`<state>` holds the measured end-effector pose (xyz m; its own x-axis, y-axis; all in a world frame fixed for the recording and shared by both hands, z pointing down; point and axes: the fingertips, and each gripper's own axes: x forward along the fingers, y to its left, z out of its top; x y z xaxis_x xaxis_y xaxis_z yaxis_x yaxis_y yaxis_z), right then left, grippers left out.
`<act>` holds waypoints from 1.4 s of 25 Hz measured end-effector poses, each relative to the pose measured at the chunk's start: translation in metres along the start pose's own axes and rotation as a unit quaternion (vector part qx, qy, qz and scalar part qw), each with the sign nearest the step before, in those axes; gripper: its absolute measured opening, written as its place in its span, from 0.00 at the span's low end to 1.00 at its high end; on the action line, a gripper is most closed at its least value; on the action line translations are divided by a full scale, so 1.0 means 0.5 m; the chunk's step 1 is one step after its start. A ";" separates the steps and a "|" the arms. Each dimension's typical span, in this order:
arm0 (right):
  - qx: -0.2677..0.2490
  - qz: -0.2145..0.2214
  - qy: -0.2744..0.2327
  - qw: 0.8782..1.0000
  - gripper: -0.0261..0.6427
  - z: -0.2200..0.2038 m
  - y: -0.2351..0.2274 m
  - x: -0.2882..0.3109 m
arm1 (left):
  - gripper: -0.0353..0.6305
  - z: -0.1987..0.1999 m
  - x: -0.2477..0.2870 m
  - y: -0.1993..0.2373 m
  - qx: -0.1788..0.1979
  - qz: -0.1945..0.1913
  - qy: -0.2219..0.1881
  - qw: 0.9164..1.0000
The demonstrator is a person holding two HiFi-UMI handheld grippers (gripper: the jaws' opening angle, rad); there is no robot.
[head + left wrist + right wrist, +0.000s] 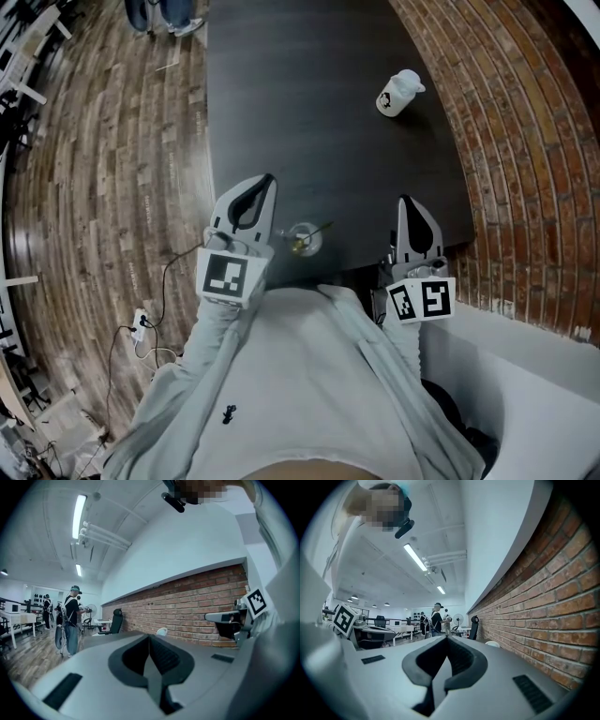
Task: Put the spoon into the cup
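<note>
The left gripper (pixel 266 180) is pointing out over the near edge of the dark tabletop (pixel 309 112). Its jaws are pressing together with nothing between them, and in the left gripper view they are meeting in one thin line. The right gripper (pixel 404 201), lower right in the head view, is likewise clamping shut on nothing. Between the two, just right of the left gripper, a small clear glass cup (pixel 305 241) is standing on the tabletop. The spoon (pixel 322 228) is resting in it, its handle leaning out toward the upper right. A white mug (pixel 400 94) is lying on its side well apart, at upper right, near the brick wall (pixel 525 141).
</note>
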<state>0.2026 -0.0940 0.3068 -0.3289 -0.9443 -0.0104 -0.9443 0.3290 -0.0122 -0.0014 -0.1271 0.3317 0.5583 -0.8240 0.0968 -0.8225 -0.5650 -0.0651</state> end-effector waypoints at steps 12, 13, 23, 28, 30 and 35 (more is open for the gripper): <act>0.000 -0.001 0.008 1.000 0.06 -0.008 0.006 -0.004 | 0.09 -0.004 -0.007 -0.001 -0.015 0.003 0.008 1.000; 0.000 0.000 0.008 1.000 0.06 -0.009 0.007 -0.004 | 0.09 -0.005 -0.007 -0.001 -0.008 0.001 0.006 1.000; 0.008 0.002 0.013 1.000 0.06 -0.019 0.015 -0.004 | 0.09 -0.012 -0.011 0.001 -0.010 0.003 0.009 1.000; 0.007 0.008 0.019 1.000 0.06 -0.025 0.024 -0.004 | 0.09 -0.012 -0.016 0.003 -0.013 0.004 0.010 1.000; 0.008 0.009 0.021 1.000 0.06 -0.028 0.025 -0.004 | 0.09 -0.012 -0.016 0.002 -0.009 0.002 0.009 1.000; 0.009 0.008 0.024 1.000 0.06 -0.031 0.027 -0.004 | 0.09 -0.014 -0.016 0.002 -0.021 0.004 0.013 1.000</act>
<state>0.1904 -0.0876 0.3219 -0.3452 -0.9378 0.0368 -0.9384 0.3443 -0.0302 -0.0073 -0.1209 0.3380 0.5484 -0.8272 0.1224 -0.8316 -0.5549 -0.0244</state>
